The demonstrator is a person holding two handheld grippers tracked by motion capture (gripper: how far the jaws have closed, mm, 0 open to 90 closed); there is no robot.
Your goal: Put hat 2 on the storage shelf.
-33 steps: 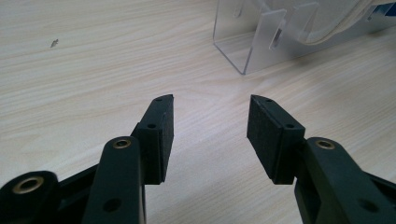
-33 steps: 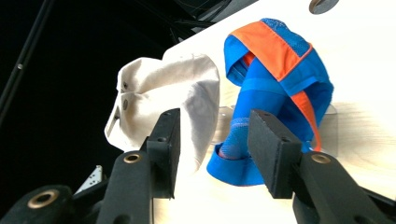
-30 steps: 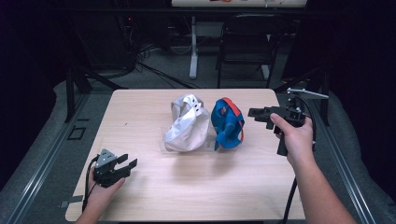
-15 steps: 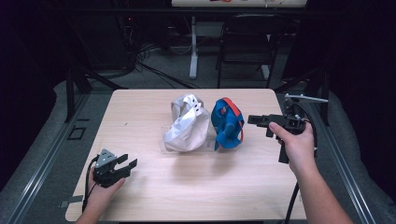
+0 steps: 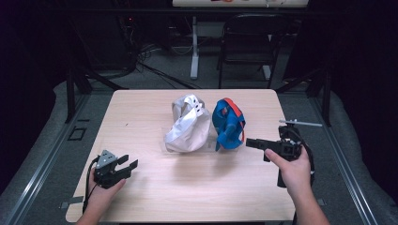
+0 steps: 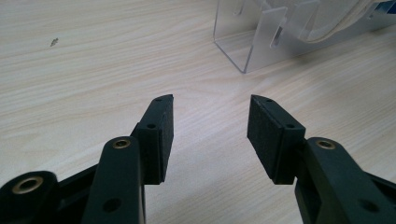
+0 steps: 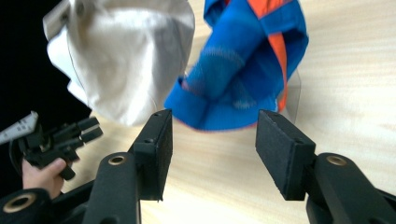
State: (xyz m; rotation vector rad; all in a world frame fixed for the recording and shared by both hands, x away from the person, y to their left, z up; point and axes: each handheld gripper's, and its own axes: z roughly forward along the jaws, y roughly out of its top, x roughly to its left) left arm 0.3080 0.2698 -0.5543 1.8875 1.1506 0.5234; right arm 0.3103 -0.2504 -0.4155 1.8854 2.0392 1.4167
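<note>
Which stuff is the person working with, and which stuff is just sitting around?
In the job:
- blue cap, right in front of the open right tool
- clear stand under the caps

Just sitting around:
- white cap
- left tool, open over bare table
- chair behind the table

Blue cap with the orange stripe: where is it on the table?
In the high view the blue cap with the orange stripe sits right of centre, beside the white cap, just ahead of the right gripper.
</note>
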